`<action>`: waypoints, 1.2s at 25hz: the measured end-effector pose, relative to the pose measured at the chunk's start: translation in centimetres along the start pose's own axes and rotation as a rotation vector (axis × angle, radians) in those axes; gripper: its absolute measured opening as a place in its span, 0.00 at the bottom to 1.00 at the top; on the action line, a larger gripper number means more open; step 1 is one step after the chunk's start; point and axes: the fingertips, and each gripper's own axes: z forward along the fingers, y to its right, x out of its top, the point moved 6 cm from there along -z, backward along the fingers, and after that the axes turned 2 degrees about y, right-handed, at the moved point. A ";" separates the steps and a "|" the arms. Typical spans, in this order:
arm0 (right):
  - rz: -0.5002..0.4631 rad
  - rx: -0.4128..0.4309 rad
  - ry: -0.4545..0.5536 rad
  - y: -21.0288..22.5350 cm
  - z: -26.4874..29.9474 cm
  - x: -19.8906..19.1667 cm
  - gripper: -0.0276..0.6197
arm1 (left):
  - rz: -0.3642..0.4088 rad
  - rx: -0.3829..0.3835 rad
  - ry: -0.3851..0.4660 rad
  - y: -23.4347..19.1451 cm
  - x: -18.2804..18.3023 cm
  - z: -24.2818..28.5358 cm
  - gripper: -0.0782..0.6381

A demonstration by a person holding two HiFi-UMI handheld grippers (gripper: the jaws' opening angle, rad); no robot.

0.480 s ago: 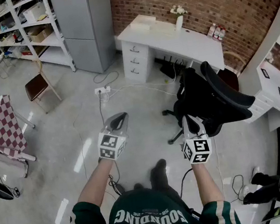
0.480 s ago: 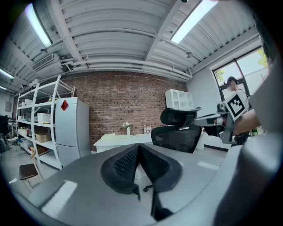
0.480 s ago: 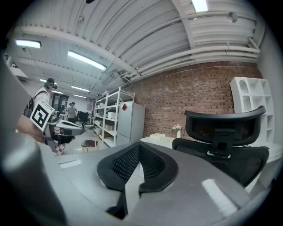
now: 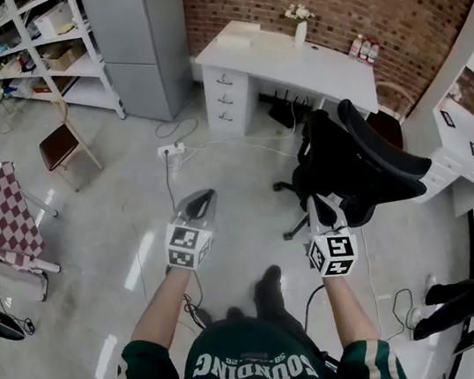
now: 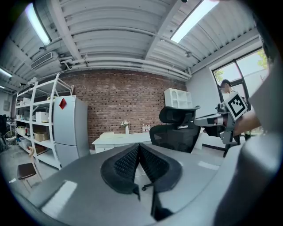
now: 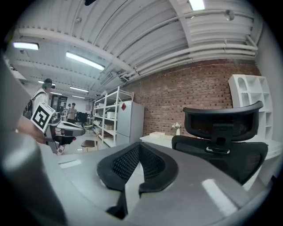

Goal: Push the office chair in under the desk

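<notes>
Judging by the head view, the black mesh office chair and white rectangular desk are shifted slightly leftward; the chair is just ahead of the right gripper, contact unclear. Left gripper view: the left gripper is closed, empty. Right gripper view: jaws closed, empty; chair base hidden.

head view steeply down; both gripper views level, toward same office chair and desk

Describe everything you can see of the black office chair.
The office chair is black, with a curved headrest, a mesh-looking back and a star base on casters. It stands upright on the grey floor, pulled out from the white desk, its back towards the person. The right gripper is close behind it; contact is unclear.
</notes>
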 end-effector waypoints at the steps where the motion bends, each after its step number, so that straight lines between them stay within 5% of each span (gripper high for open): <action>1: 0.000 -0.006 -0.002 0.0 -0.1 -0.1 0.05 | 0.001 -0.005 0.000 0.0 -0.1 0.1 0.12; 30: 0.055 -0.233 -0.058 14.3 -1.2 -3.1 0.05 | 0.019 -0.242 -0.031 6.5 0.7 17.9 0.14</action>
